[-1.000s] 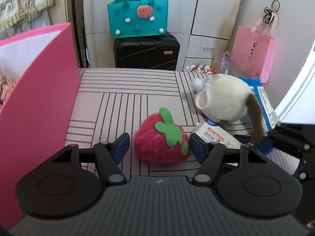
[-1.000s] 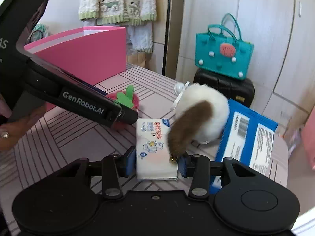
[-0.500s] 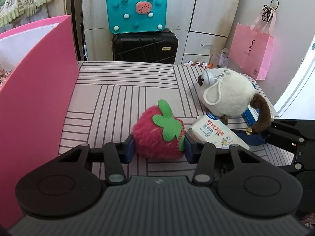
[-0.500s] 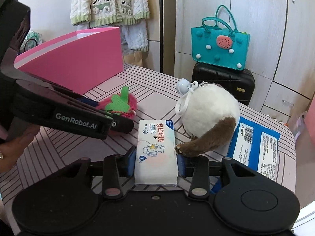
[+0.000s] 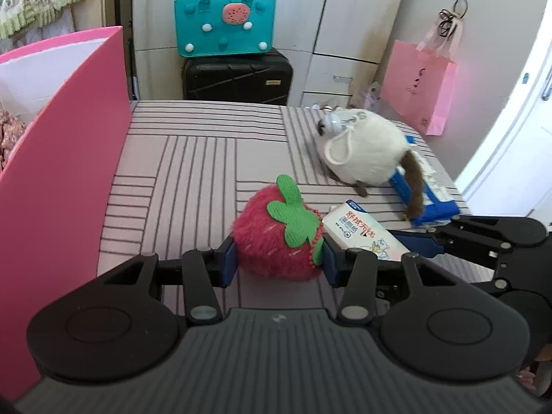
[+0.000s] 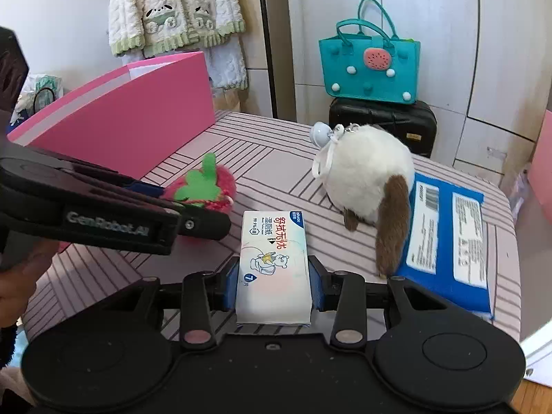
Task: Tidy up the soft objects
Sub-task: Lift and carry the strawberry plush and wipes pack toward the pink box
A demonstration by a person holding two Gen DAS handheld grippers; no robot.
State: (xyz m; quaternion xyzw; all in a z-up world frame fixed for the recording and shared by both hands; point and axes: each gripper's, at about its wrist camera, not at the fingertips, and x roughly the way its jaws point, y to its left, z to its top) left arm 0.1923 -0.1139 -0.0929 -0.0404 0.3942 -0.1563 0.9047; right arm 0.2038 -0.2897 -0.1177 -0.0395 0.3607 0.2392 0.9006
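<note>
The left gripper [image 5: 278, 263] has its blue pads pressed against both sides of a fuzzy red strawberry plush [image 5: 276, 241], which rests on the striped pink table [image 5: 193, 165]. To the left of it stands a tall pink box [image 5: 58, 158], its near wall rising from the table's left edge. Right of the strawberry, touching it or nearly so, lies a white wet-wipe pack [image 6: 274, 265] printed with a cartoon bear; the right gripper [image 6: 275, 284] is clamped on that pack, one pad against each long side, the pack pointing away along the fingers. Further right and farther back sits a round white plush [image 6: 362, 169] with a brown tail hanging down its near side and a small pale blue pacifier charm [image 6: 319, 134] clipped at its top. Just beside it, under the tail's tip, a flat blue pack [image 6: 448, 238] with white labels lies near the table's right edge. Behind the table a teal felt tote [image 5: 224, 24] sits on a black suitcase [image 5: 238, 77], and a pink paper bag [image 5: 417, 86] hangs at the far right.
</note>
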